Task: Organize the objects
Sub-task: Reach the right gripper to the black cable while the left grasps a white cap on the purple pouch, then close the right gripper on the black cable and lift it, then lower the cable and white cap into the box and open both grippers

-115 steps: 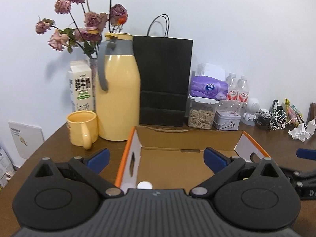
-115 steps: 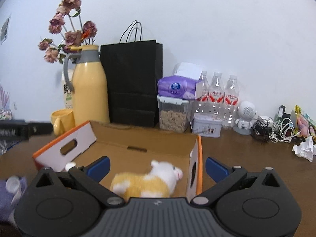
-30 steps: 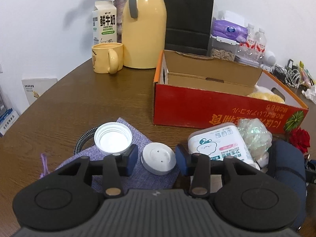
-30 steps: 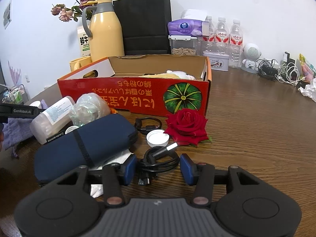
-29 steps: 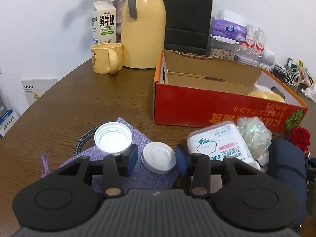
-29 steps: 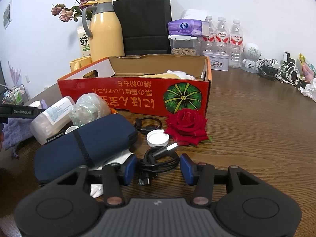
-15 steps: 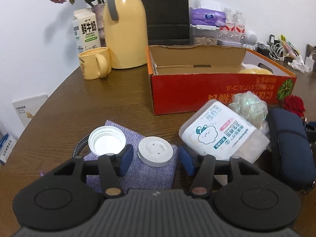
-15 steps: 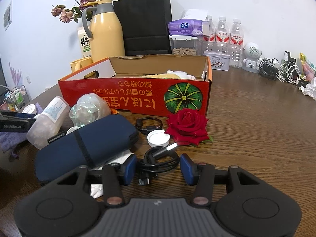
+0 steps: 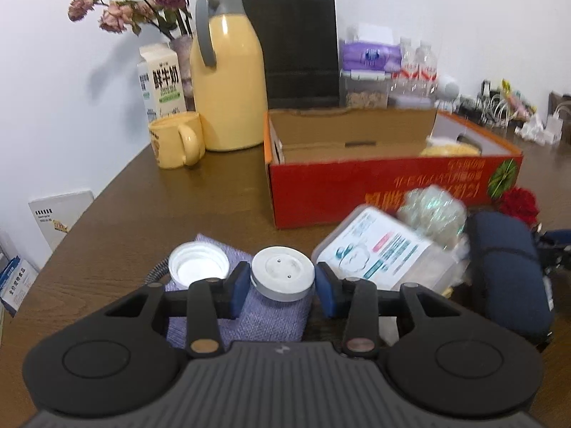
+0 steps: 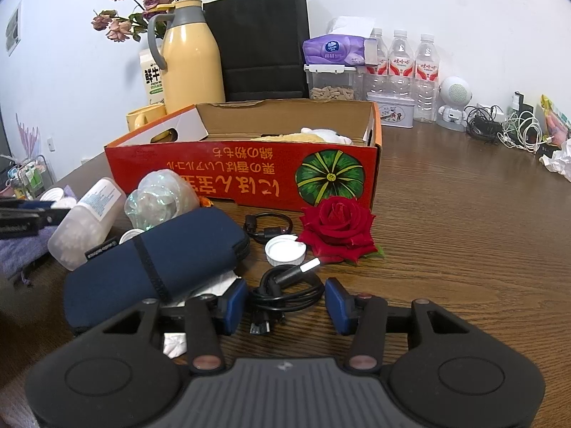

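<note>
Grey round lid [image 9: 283, 278] sits between the blue pads of the left gripper [image 9: 282, 283] at the bottom centre of the left wrist view. The jaws have just been closing and both pads now press its rim, so the lid is gripped. Compared with half a second ago, the lid looks raised a little off the purple knitted cloth [image 9: 264, 315] below it, and the view has tilted up toward the red cardboard box [image 9: 374, 189] in the middle right. This probably means the lid is picked up and ready to go into the box.

In the right wrist view, the right gripper [image 10: 285, 303] holds in place at the bottom centre, its jaws partly apart around a coiled black cable [image 10: 285, 290] without squeezing it.

The lid is smooth, flat plastic with two tiny holes. A white ribbed cap [image 9: 198, 265] lies open side up on the cloth, just left of the lid. A clear plastic tub [image 9: 378, 249] with a printed label lies on its side at right, beside a soft navy pouch [image 10: 153, 260]. A red fabric rose [image 10: 337, 230] rests on the brown wood-grain table [image 10: 464, 232].
</note>
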Motion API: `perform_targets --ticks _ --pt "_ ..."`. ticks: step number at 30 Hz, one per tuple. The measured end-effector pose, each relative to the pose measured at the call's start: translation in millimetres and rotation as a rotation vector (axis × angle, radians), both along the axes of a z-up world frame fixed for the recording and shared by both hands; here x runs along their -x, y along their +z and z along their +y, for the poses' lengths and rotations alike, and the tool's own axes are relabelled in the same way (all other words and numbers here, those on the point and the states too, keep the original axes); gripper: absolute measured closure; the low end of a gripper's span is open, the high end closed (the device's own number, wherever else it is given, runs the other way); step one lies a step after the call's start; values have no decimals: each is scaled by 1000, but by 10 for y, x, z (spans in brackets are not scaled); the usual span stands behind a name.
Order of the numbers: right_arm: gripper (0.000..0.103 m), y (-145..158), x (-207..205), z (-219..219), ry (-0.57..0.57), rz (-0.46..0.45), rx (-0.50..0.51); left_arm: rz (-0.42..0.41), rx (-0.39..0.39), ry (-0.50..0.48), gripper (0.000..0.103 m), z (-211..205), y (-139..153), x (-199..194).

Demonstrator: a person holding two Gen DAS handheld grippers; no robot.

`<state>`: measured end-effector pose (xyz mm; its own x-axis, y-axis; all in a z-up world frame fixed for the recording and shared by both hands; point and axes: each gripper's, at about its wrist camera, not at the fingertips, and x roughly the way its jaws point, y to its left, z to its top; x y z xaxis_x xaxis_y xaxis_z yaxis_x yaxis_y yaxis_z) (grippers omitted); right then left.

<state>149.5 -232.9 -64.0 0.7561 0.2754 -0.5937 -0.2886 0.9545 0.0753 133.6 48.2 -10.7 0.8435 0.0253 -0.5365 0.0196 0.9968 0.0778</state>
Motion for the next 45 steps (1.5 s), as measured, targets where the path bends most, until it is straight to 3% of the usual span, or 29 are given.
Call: perform_targets --ticks 9,15,22,28,33,39,45 --pt "60 50 83 16 5 -38 7 -95 35 -3 63 5 267 115" --pt "60 255 169 56 21 -107 14 -143 59 -21 63 -76 420 56" --pt "60 610 3 193 58 -217 19 -189 128 -58 63 -267 594 -237" --pt "60 839 -426 397 86 -270 27 -196 158 -54 63 -440 701 -684" --pt "60 852 -944 602 84 -245 39 -150 184 8 63 -505 674 -1124" --pt "60 696 -1605 800 31 -138 2 -66 218 140 63 -509 472 -1579" --pt "60 410 -1880 827 -7 -56 20 15 240 145 62 -434 274 -1721"
